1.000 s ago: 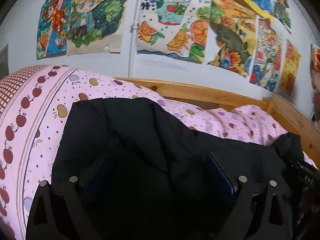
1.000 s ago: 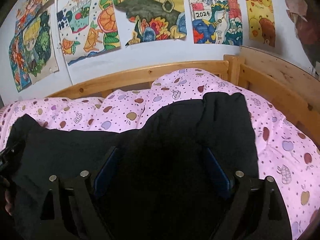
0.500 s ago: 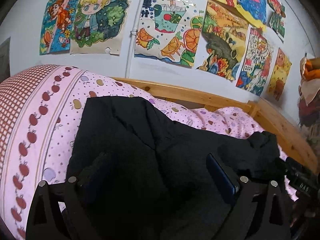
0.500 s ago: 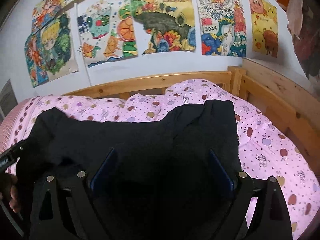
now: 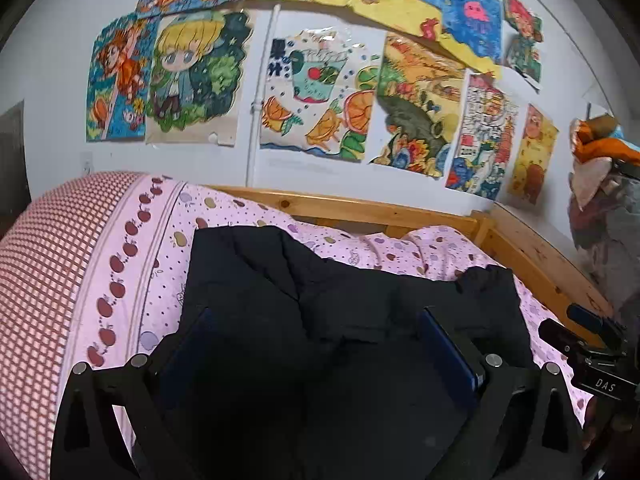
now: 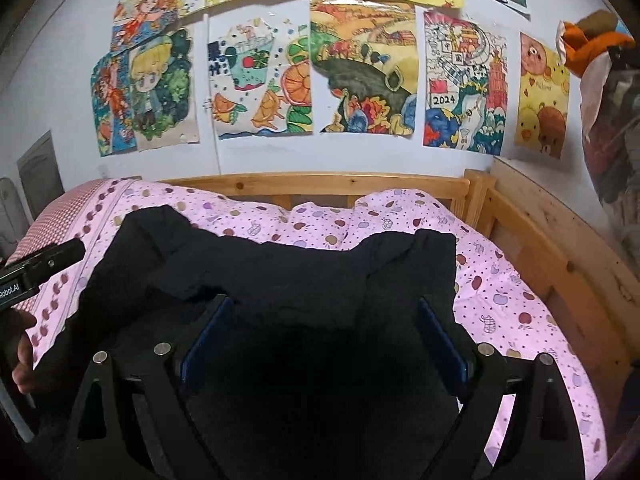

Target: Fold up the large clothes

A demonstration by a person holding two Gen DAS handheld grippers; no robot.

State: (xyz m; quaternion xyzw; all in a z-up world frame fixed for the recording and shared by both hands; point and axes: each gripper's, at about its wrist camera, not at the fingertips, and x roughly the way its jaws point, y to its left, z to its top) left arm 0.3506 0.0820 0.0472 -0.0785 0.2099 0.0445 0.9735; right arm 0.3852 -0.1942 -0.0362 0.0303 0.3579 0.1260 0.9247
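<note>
Over the last second both wrist views have pulled back and up from the black garment (image 5: 340,312), so more of the pink bedspread (image 5: 132,280) and the wooden bed frame (image 6: 320,184) shows. The garment lies spread across the bed. The left gripper (image 5: 312,344) and right gripper (image 6: 320,332) have their fingers wide apart over the dark cloth, and I cannot tell if either pinches it, so a fold probably comes next

Both views have pulled back — the black garment (image 5: 320,312) now sits lower, farther off.
</note>
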